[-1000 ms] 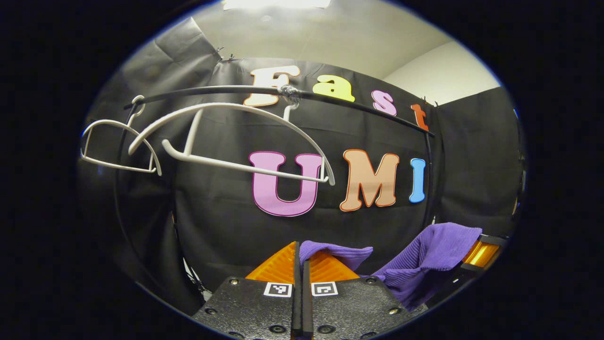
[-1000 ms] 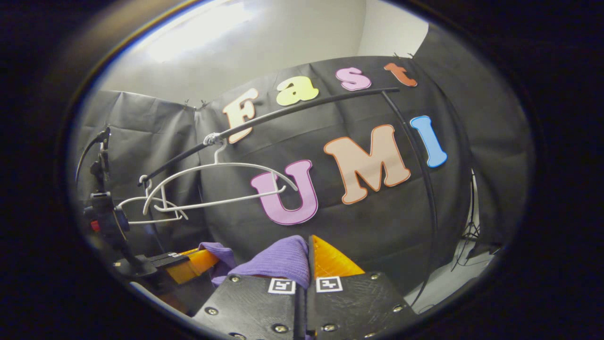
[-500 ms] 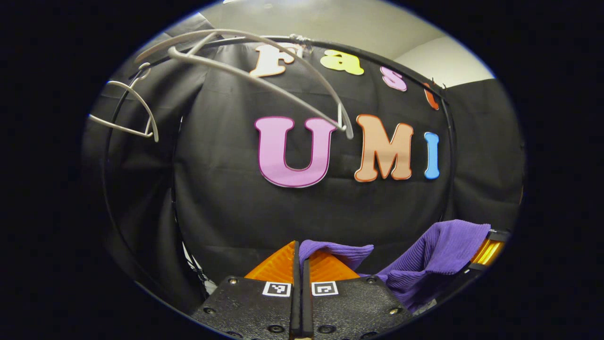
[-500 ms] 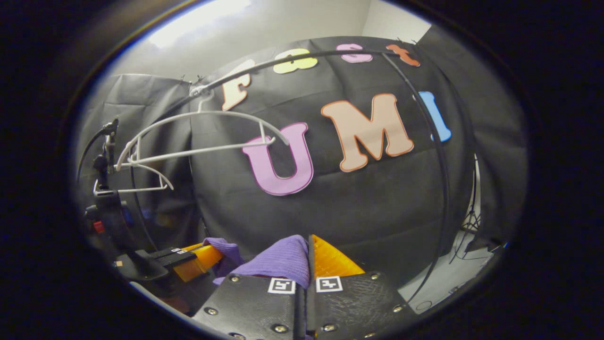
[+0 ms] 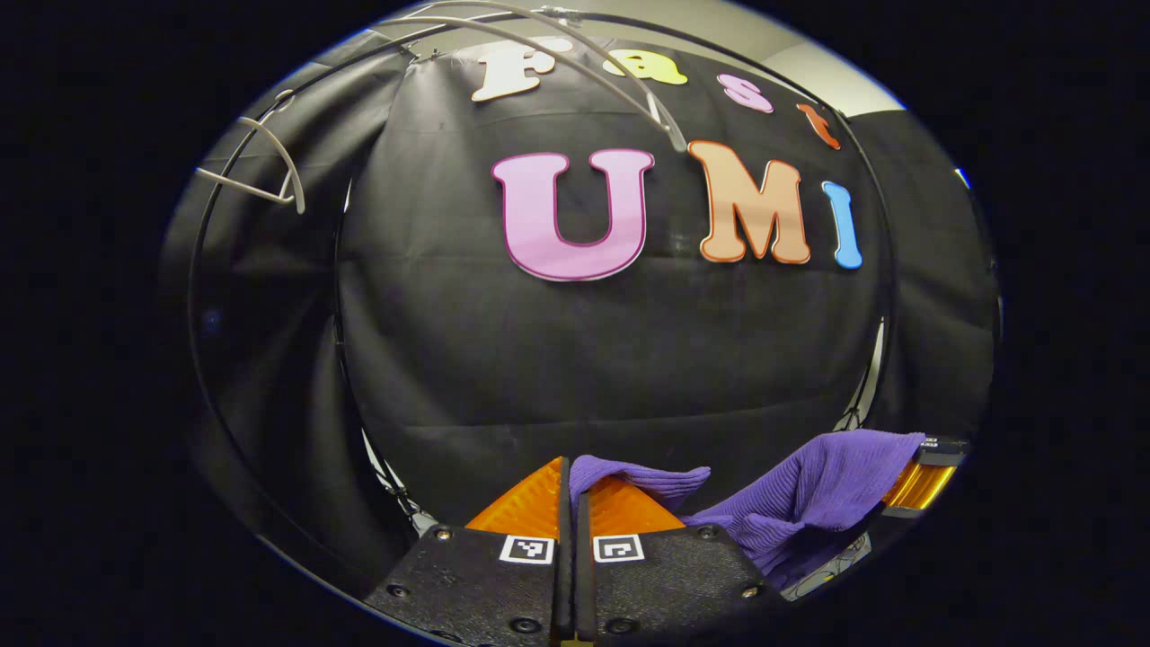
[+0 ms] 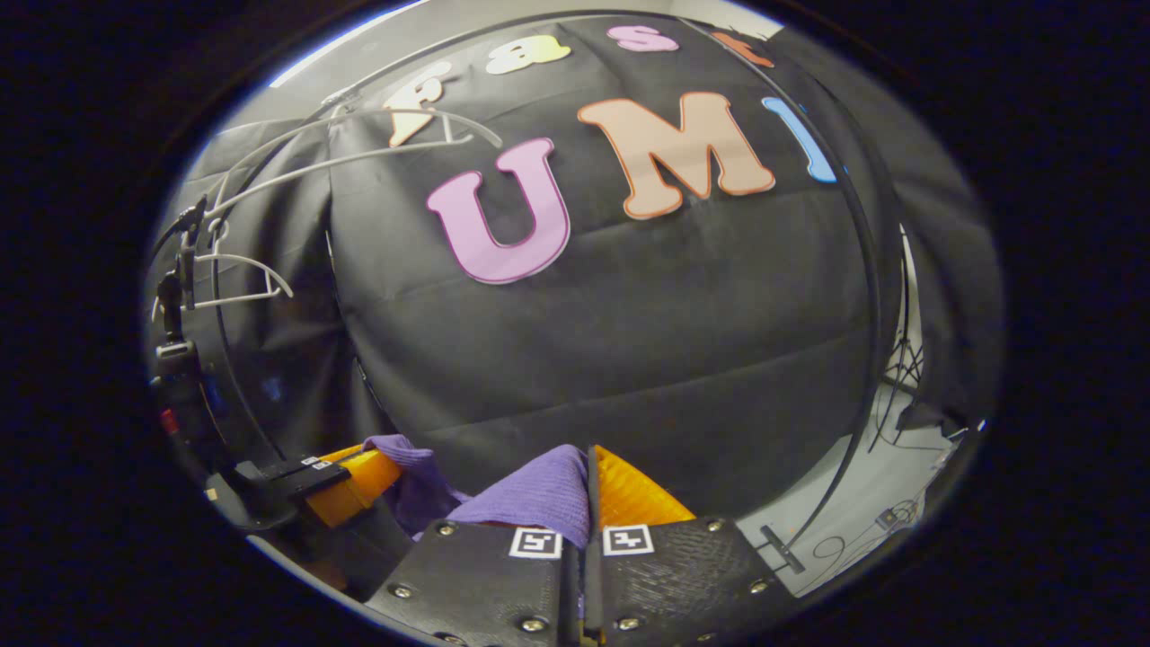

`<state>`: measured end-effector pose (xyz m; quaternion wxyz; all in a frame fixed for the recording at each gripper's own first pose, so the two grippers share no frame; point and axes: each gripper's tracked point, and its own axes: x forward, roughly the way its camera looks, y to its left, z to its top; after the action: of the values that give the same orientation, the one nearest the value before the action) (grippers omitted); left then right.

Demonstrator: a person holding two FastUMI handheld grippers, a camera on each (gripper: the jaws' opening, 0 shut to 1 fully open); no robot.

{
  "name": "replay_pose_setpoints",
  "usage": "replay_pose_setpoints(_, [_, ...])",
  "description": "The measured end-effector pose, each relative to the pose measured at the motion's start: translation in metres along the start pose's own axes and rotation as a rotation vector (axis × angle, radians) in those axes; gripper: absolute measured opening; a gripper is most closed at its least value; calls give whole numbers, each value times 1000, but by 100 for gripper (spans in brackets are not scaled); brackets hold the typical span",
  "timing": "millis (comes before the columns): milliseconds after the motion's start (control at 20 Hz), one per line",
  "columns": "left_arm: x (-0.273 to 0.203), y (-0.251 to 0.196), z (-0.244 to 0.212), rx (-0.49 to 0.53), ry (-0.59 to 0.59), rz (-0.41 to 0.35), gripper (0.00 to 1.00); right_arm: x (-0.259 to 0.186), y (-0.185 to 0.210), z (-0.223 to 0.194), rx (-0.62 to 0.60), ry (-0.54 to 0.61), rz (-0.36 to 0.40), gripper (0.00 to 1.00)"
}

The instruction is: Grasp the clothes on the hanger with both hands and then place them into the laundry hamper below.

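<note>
A purple ribbed garment (image 5: 809,503) hangs between my two grippers, off its hanger. My left gripper (image 5: 568,490) is shut on one end of it, a fold (image 5: 642,476) poking out past the fingers. In the right gripper view, my right gripper (image 6: 588,485) is shut on the other end of the garment (image 6: 539,494). The left gripper (image 6: 350,476) shows there at lower left, and the right gripper (image 5: 916,481) shows at the right of the left gripper view. A bare white hanger (image 5: 557,54) stays on the black rail (image 5: 773,67) high above. The hamper is out of sight.
A second white hanger (image 5: 256,171) hangs at the rail's left end. The rack's black upright (image 6: 867,270) runs down to a foot on the pale floor (image 6: 853,530). A camera stand (image 6: 180,296) is at the left.
Both grippers have come down with the purple garment still held. The rail and the hangers have risen toward the top of both views, and more floor shows in the right gripper view.
</note>
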<state>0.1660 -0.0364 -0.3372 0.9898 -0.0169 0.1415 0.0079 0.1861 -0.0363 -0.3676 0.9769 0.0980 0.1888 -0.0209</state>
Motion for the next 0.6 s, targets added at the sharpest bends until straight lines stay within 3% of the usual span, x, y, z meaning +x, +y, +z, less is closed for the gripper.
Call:
replay_pose_setpoints(200, [10,0,-50,8,95,-2,3,7,-22,-45,-19,82,-60,4])
replay_pose_setpoints(250, [12,1,-63,17,120,4,3,12,-28,-57,-18,107,-73,13])
replay_pose_setpoints(300, [15,2,-76,22,150,6,2,15,-34,-68,-18,136,-92,5])
replay_pose_setpoints(400, [18,0,-105,13,225,4,3,21,-42,-92,-26,196,-115,8])
replay_pose_setpoints(450, [20,-2,-119,10,256,-3,3,23,-45,-105,-29,239,-121,17])
replay_pose_setpoints(550, [23,-14,-149,28,345,-54,7,19,-51,-127,-32,295,-138,51])
replay_pose_setpoints(600, [22,-22,-168,34,414,-102,14,18,-54,-134,-35,312,-143,67])
